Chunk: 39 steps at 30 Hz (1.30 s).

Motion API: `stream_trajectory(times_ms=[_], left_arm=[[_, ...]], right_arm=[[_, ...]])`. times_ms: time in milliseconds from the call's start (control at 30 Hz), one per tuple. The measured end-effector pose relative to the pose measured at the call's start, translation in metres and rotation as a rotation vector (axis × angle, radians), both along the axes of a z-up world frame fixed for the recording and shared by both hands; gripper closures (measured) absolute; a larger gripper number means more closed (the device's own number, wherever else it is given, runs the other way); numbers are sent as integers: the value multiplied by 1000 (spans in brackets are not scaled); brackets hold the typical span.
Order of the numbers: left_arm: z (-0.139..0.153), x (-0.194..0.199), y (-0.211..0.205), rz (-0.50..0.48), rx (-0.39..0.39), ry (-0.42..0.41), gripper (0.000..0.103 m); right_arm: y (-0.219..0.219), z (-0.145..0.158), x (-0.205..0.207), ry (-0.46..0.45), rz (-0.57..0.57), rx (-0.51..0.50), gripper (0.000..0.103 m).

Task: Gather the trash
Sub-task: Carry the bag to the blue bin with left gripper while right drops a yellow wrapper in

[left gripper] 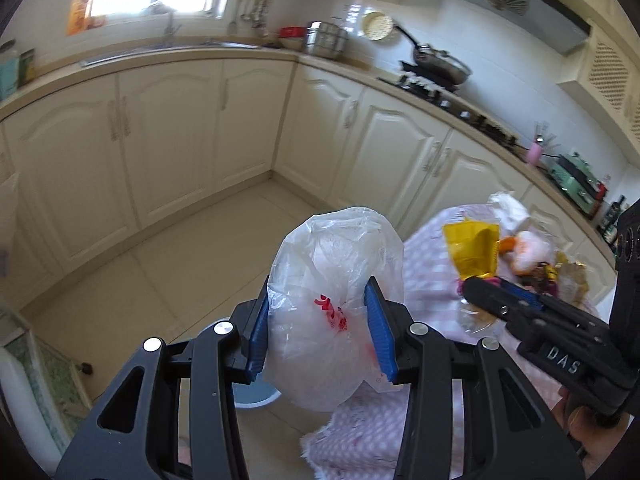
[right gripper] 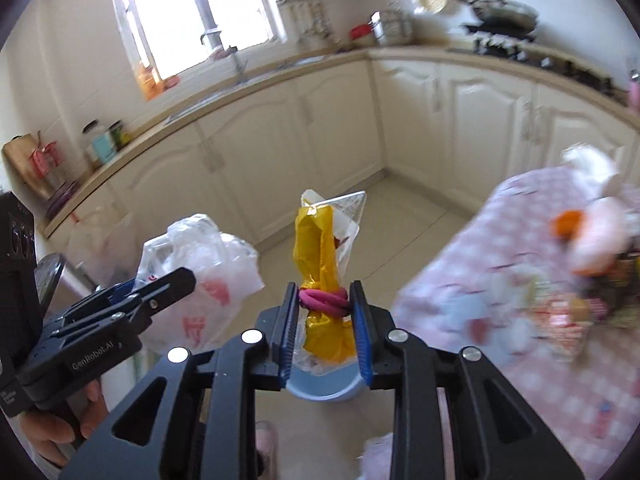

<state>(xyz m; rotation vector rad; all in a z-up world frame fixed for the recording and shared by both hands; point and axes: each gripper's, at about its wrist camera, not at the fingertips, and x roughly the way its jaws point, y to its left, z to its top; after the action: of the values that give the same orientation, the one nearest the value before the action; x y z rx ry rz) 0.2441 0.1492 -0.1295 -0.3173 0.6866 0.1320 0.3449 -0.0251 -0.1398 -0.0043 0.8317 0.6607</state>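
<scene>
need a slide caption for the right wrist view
Right tongs grip a yellow wrapper above a blue bin; left tongs hold a plastic bag.

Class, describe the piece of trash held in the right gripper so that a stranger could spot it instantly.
Start at the table with the pink checked cloth; just left of it, above the floor, the right gripper is shut on a crumpled yellow plastic wrapper. Unlike the neighbouring clear white plastic bag with red print, it is bright yellow, cinched by a pink band.

Below your fingers the tiled floor (left gripper: pixel 192 248) lies open toward the cabinets (left gripper: pixel 168 136). On your right the cloth-covered worktop (right gripper: pixel 560 380) crowds in, littered with wrappers (right gripper: pixel 592 240). The blue bin (right gripper: pixel 324 390) sits directly beneath, just beside its edge.
</scene>
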Motion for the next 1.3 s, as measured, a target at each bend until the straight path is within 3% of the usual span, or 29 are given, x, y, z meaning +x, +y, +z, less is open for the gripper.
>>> stream_trajectory(times_ms=[233, 467, 800, 1067, 1200, 1300], left_arm=[[-41, 13, 52, 121, 11, 103, 62], [-74, 34, 85, 160, -1, 172, 62], [-105, 66, 86, 132, -14, 242, 62], [-110, 87, 79, 116, -7, 260, 60], [-102, 92, 76, 132, 19, 242, 39], [-92, 89, 72, 148, 28, 212, 33]], right_arm=[[89, -61, 41, 159, 90, 10, 75], [124, -107, 74, 213, 74, -11, 63], [109, -103, 73, 96, -30, -102, 55], [96, -100, 75, 21, -77, -118, 52], [91, -93, 74, 0, -92, -103, 52], [85, -86, 73, -9, -105, -96, 52]])
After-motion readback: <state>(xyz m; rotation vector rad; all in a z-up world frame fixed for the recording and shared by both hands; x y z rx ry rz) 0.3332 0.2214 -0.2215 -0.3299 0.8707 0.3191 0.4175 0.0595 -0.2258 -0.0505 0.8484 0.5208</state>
